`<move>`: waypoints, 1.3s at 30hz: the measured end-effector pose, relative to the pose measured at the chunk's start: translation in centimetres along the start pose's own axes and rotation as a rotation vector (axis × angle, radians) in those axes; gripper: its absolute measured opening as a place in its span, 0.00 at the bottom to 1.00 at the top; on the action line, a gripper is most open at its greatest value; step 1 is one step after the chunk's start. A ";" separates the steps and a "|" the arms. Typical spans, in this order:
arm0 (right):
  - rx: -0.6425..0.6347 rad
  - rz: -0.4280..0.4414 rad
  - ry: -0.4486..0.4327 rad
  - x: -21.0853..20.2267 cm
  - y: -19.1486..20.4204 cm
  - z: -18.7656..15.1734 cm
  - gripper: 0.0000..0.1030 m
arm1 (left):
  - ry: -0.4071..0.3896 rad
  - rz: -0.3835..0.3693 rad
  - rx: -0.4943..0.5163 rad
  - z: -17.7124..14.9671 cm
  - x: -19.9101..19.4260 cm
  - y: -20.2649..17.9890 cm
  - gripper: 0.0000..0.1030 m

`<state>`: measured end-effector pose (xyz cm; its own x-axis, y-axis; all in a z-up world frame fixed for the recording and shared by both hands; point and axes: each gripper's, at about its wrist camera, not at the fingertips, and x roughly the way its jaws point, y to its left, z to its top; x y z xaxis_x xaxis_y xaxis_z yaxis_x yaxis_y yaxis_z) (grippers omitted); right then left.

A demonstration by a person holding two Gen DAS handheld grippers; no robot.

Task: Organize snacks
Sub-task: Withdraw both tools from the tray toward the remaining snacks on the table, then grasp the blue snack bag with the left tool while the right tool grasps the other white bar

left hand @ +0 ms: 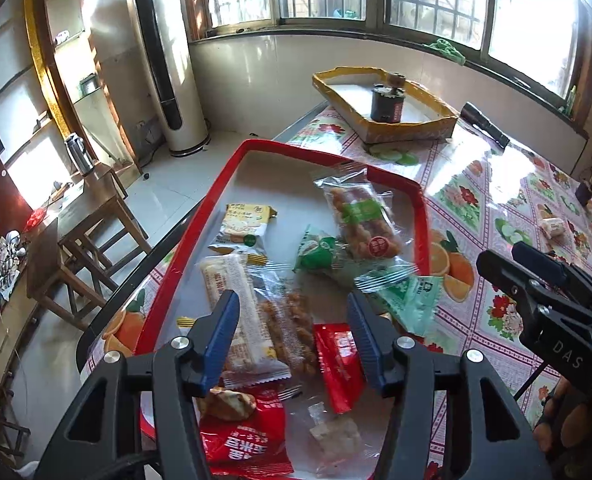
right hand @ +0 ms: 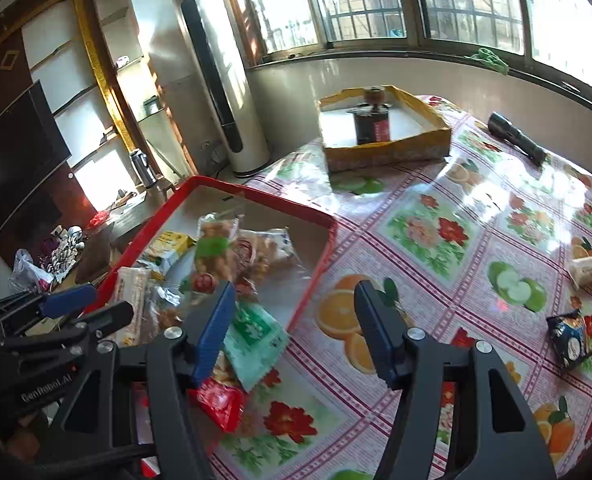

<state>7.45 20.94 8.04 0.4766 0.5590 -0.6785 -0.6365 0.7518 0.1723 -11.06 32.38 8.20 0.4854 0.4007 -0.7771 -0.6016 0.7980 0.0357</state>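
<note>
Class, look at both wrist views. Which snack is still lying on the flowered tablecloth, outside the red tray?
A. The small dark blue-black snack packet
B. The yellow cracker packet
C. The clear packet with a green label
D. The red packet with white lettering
A: the small dark blue-black snack packet lies on the flowered tablecloth, well to the right of the red plastic tray, which holds the others.

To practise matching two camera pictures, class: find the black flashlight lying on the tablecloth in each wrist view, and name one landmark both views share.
Left wrist view: the black flashlight lies upper right, on the tablecloth just right of the yellow-rimmed box.
Right wrist view: the flashlight lies upper right, well right of the same box.
Shared landmark: the yellow-rimmed box holding a dark jar.
</note>
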 end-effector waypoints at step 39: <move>0.422 -0.354 -0.044 -11.3 -28.8 -7.3 0.70 | 0.252 -0.369 0.137 1.7 7.9 -30.1 0.60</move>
<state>16.00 -9.60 5.52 0.6480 0.2544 -0.7179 -0.1389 0.9662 0.2170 11.98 12.30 2.01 0.4719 -0.0292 -0.8812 -0.3200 0.9256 -0.2020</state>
